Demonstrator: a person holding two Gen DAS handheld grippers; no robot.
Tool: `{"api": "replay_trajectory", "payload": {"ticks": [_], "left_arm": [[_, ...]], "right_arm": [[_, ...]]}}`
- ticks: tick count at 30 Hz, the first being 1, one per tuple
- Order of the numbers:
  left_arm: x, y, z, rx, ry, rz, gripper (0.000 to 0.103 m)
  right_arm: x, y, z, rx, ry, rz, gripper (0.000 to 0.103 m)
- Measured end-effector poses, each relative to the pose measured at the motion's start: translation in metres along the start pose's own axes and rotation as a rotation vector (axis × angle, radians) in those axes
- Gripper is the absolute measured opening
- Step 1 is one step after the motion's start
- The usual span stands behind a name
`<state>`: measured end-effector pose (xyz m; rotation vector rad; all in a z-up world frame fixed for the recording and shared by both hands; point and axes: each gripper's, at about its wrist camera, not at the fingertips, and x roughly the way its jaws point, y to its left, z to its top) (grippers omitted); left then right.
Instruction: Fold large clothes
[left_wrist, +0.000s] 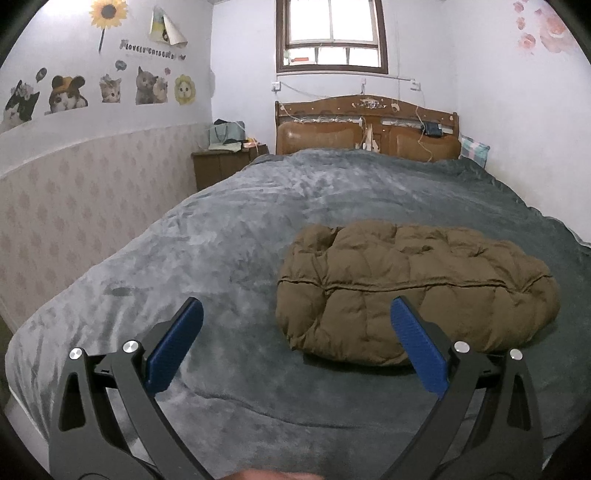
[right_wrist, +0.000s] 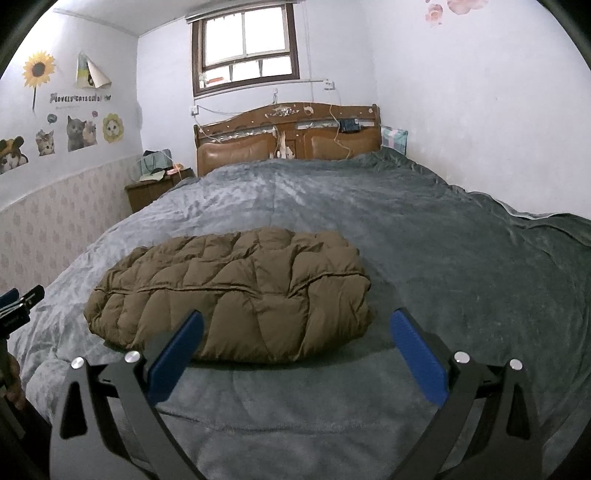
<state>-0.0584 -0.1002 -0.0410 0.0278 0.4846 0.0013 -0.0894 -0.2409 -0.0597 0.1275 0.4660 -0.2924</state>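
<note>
on the near part of the grey fleece bedspread the brown quilted puffer coat lies folded compactly; folding looks done. left gripper and right gripper hover near it, jaws apart, empty.

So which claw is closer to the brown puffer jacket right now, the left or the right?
Right, though only slightly. The right claw hangs open in front of the brown puffer jacket, roughly centred on its near edge. The left claw is open off its left end, mostly over the grey blanket.

Olive-brown quilted jacket on grey blanket; blue fingers
</note>
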Motion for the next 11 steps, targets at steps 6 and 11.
{"api": "replay_trajectory", "payload": {"ticks": [6, 11], "left_arm": [[-0.0023, 0.0, -0.0001, -0.003, 0.004, -0.02, 0.1], [-0.001, 0.0016, 0.0008, -0.009, 0.007, -0.032, 0.1]], "right_arm": [[-0.0005, -0.0003, 0.0001, 0.0, -0.005, 0.002, 0.101], [0.0008, 0.0001, -0.0002, -0.003, 0.0, 0.002, 0.101]]}}
